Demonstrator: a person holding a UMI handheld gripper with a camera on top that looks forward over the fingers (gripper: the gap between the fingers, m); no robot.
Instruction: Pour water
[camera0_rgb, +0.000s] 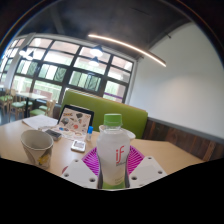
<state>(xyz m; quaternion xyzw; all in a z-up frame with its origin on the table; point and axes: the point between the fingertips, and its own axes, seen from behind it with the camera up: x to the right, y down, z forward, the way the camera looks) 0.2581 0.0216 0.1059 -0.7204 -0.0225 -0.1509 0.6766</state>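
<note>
A clear plastic water bottle with a green cap and a white label with pink letters stands upright between my fingers. My gripper is shut on the bottle, both pink pads pressing its sides. A pale paper cup stands on the wooden table, to the left of the bottle and a little beyond the left finger. The cup's mouth faces up; its inside is not visible.
A laptop with its screen lit stands open behind the bottle. A small dark phone-like object lies beside it. A green bench backs the table, with large windows beyond.
</note>
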